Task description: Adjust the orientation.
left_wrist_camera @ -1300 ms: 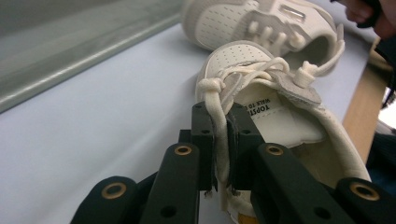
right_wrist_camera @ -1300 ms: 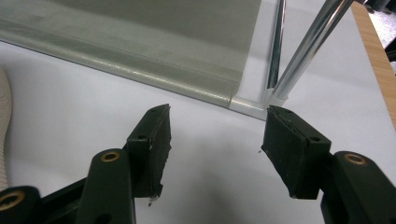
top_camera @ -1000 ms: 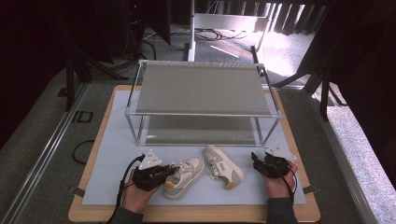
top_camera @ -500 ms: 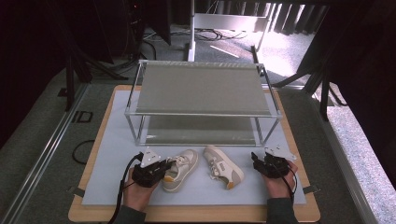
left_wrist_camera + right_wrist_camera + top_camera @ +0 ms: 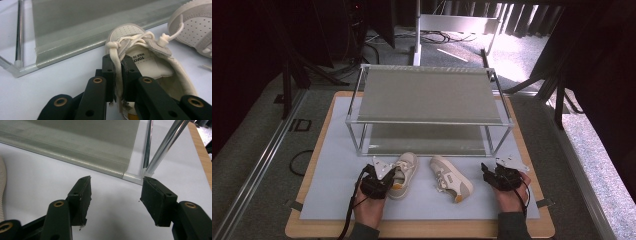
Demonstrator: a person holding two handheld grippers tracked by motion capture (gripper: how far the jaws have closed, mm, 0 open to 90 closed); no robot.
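Two shoes [image 5: 403,169] [image 5: 452,178], one two-tier rack [image 5: 428,95], two grippers [image 5: 378,179] [image 5: 494,175]

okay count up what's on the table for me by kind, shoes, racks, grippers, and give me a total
Shoes: 2, left shoe and right shoe
Racks: 1, rack
Grippers: 2, left gripper shut on the left shoe's side, right gripper open
Total: 5

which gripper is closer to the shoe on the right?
Right. The right gripper sits open just off the right shoe, apart from it. The left gripper is farther, clamped on the left shoe.
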